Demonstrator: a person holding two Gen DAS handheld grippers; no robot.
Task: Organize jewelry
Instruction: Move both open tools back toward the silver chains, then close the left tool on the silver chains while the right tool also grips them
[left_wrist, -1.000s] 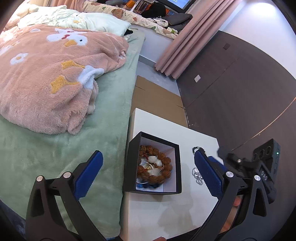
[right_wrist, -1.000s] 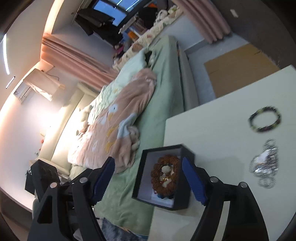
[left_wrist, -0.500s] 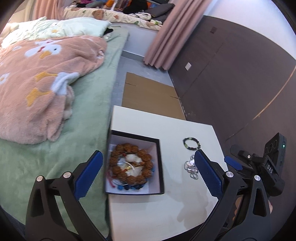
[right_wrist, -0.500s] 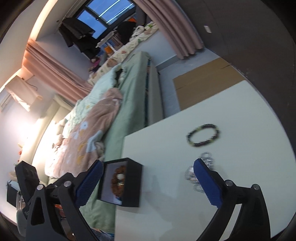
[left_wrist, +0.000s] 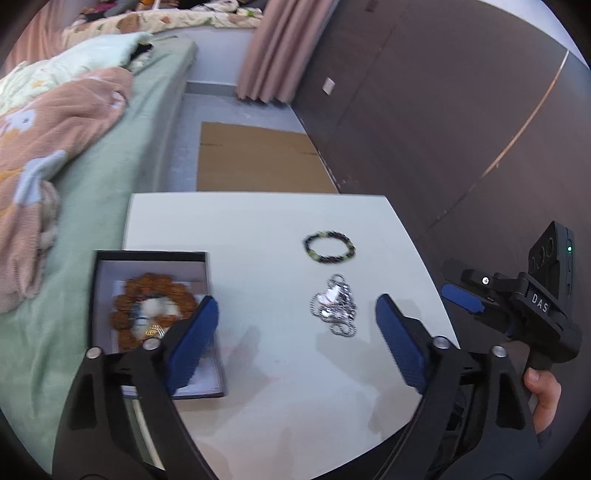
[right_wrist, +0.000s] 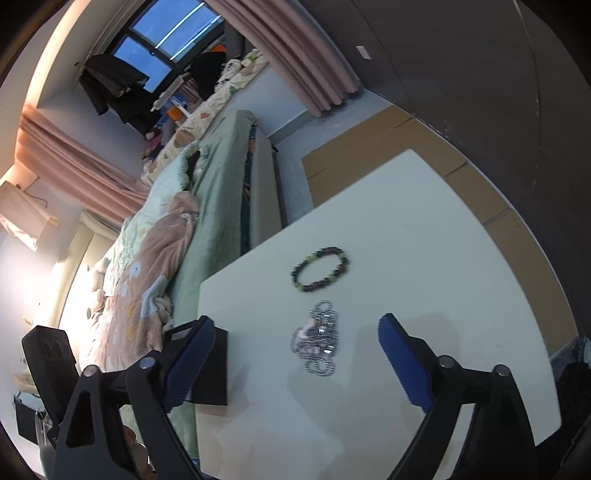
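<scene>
The left claw (left_wrist: 295, 339) hangs over the white surface (left_wrist: 258, 221) with its blue pads spread wide and nothing between them. In the left wrist view the black jewelry box (left_wrist: 147, 258) sits at the lower left of the frame, at the surface's edge beside the bed (left_wrist: 110, 177); the left pad covers the box's right corner. Inside lies a ring of brown beads (left_wrist: 129, 299) around something pale and a small gold piece — blurred, so the details cannot be made out. At mid-frame a dark and green beaded bracelet (left_wrist: 329, 247) lies flat, and just below it, apart from it, a tangled silver chain (left_wrist: 334, 304) with a pale pendant.

The right claw (right_wrist: 295, 365) is likewise released, pads wide apart, empty. In the right wrist view the silver chain (right_wrist: 319, 339) sits between the pads and a little beyond them, the beaded bracelet (right_wrist: 320, 269) above it. Only a dark corner of the jewelry box (right_wrist: 212, 369) shows behind the left pad — its contents are hidden here. The other device, partly cut off, appears at the right edge of the left wrist view, with a thumb (left_wrist: 543, 384) on its handle. A flattened cardboard sheet (left_wrist: 258, 158) lies on the floor beyond the surface.
</scene>
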